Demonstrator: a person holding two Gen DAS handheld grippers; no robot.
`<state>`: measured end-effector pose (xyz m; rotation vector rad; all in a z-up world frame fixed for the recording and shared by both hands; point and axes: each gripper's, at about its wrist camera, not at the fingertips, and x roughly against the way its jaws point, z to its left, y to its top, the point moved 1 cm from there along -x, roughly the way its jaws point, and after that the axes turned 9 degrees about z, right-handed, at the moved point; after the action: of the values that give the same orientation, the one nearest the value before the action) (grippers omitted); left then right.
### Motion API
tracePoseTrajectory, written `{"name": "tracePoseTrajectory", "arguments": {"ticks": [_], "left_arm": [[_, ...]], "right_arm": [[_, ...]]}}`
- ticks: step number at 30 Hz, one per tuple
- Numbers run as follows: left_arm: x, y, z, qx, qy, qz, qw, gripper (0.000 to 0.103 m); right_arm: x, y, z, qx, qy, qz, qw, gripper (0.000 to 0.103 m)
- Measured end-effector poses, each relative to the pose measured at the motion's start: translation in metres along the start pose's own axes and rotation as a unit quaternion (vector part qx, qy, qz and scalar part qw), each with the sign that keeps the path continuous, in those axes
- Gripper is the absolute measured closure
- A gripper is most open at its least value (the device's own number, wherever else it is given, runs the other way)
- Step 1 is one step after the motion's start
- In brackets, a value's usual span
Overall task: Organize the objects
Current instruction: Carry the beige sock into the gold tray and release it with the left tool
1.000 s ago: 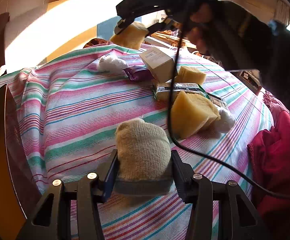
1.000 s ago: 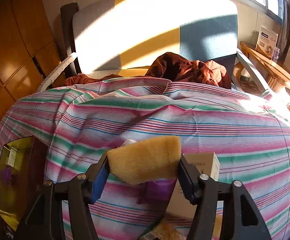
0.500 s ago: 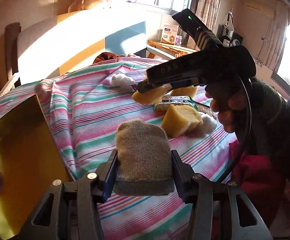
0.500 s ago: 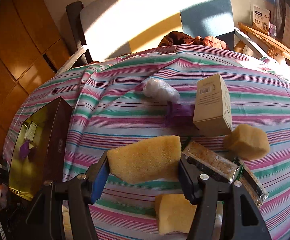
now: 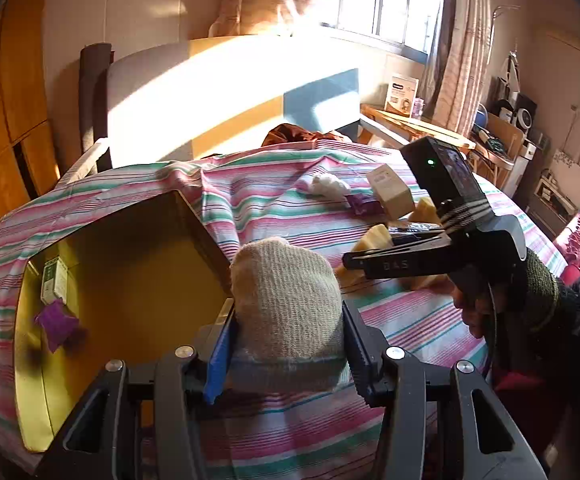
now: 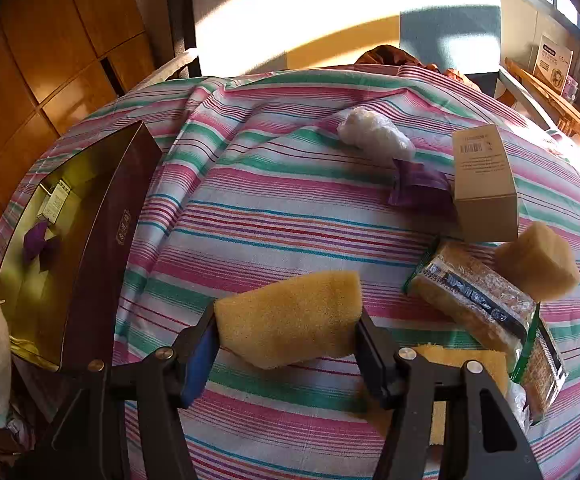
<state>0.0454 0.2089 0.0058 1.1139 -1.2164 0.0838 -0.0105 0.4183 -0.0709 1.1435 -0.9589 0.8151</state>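
My left gripper point(image 5: 286, 344) is shut on a beige knitted roll point(image 5: 286, 300), held above the striped cloth beside the gold-lined box point(image 5: 130, 280). Inside that box lie a purple packet point(image 5: 56, 322) and a small white carton point(image 5: 54, 280). My right gripper point(image 6: 286, 344) is shut on a yellow sponge point(image 6: 290, 316) over the middle of the striped cloth point(image 6: 270, 208). The right gripper also shows in the left wrist view point(image 5: 406, 264), held by a hand in a dark sleeve. The box point(image 6: 70, 240) sits at the left in the right wrist view.
On the cloth to the right lie a white wad point(image 6: 374, 134), a purple packet point(image 6: 418, 186), a cardboard carton point(image 6: 484, 184), a wrapped noodle pack point(image 6: 474, 300) and two more sponges point(image 6: 538, 260). A chair back point(image 5: 218, 96) stands behind, a wooden wardrobe point(image 6: 50, 40) at left.
My left gripper has lifted and swung left with the roll, bringing the box into full view. My right gripper has come down and back from the far edge with its sponge, over the middle of the cloth.
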Motion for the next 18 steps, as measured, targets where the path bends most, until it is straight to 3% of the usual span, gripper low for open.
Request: {"name": "tracePoseTrajectory", "arguments": {"ticks": [12, 18], "left_arm": [[-0.001, -0.010, 0.060, 0.074, 0.046, 0.019, 0.9960, 0.052], [0.008, -0.026, 0.122, 0.158, 0.055, 0.033, 0.9853, 0.052]], "right_arm": [[-0.002, 0.000, 0.002, 0.004, -0.006, 0.001, 1.000, 0.041], [-0.003, 0.001, 0.002, 0.005, -0.006, 0.002, 1.000, 0.041]]}}
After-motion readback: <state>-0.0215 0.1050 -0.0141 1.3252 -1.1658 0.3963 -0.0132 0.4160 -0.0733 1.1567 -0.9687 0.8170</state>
